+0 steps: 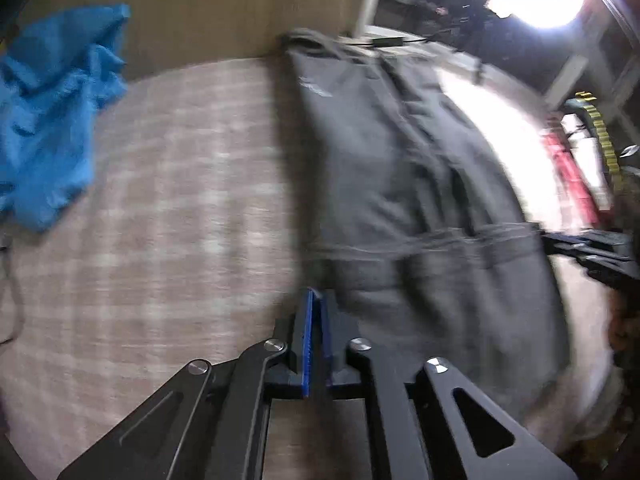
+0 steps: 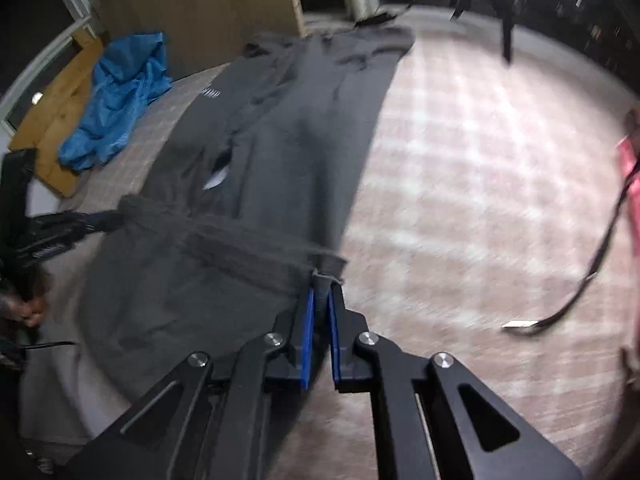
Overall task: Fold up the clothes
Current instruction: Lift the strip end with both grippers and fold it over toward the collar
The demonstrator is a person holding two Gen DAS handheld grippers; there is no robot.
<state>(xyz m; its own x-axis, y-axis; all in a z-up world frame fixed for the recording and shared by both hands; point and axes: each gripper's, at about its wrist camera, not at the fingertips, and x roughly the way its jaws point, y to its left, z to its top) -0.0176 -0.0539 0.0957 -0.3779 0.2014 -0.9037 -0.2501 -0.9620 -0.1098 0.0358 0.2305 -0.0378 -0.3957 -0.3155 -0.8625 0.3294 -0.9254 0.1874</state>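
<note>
A long grey garment (image 1: 380, 152) (image 2: 280, 128) with a small white logo lies stretched out on a plaid bedcover (image 1: 160, 208) (image 2: 480, 168). Its near end is lifted as a taut band between my two grippers. In the left wrist view my left gripper (image 1: 318, 296) has its blue pads pressed together at the band's left corner. From the right wrist view the same left gripper (image 2: 108, 218) pinches that end. My right gripper (image 2: 321, 286) is shut on the band's right corner, with grey cloth bunched between its pads. It also shows at the far right of the left wrist view (image 1: 560, 240).
A crumpled blue garment (image 1: 52, 120) (image 2: 116, 96) lies at the far left by a wooden panel (image 1: 200, 8). A black strap (image 2: 580, 280) and something pink (image 2: 628, 168) lie on the cover to the right. A person's hand (image 2: 28, 304) holds the left gripper.
</note>
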